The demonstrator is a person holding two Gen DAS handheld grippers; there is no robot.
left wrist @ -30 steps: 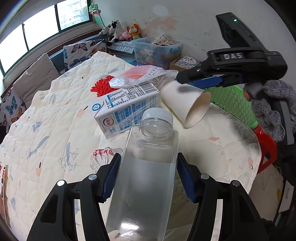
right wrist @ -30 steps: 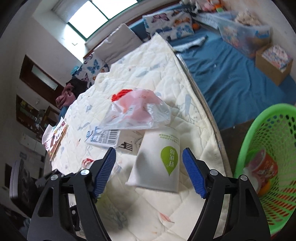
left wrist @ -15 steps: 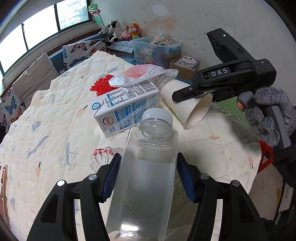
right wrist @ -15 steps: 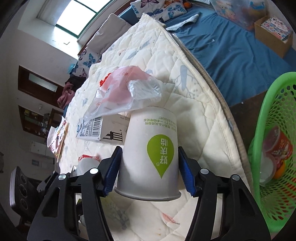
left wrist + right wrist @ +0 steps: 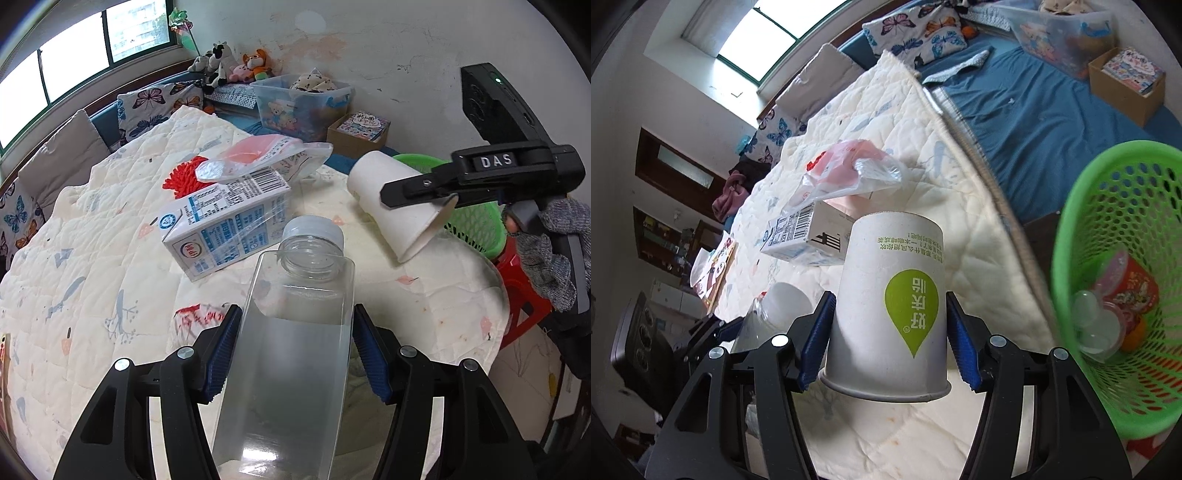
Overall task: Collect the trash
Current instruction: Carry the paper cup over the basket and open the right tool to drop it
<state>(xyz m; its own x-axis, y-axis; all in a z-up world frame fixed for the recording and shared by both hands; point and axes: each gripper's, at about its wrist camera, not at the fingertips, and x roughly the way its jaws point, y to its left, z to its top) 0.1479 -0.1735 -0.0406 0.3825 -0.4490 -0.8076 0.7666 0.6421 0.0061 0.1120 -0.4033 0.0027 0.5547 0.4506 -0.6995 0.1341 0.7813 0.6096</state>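
My left gripper [image 5: 295,350] is shut on a clear plastic bottle [image 5: 291,354] with a grey cap, held above the quilted bed [image 5: 92,258]. My right gripper [image 5: 888,343] is shut on a white paper cup [image 5: 886,310] with a green logo, lifted off the bed; the cup [image 5: 395,206] and right gripper [image 5: 417,190] also show in the left wrist view. A milk carton [image 5: 225,225] lies on the bed with a pink plastic bag [image 5: 258,155] on top. The green mesh basket [image 5: 1089,221] holds trash at the right.
A red fluffy item [image 5: 181,179] lies behind the carton. A clear storage bin [image 5: 299,99] and a cardboard box [image 5: 358,129] stand on the blue mat by the wall. A red stool [image 5: 524,295] stands beside the bed edge.
My right gripper closed on the paper cup and lifted it off the bed toward the basket side. The left gripper kept holding the bottle still.
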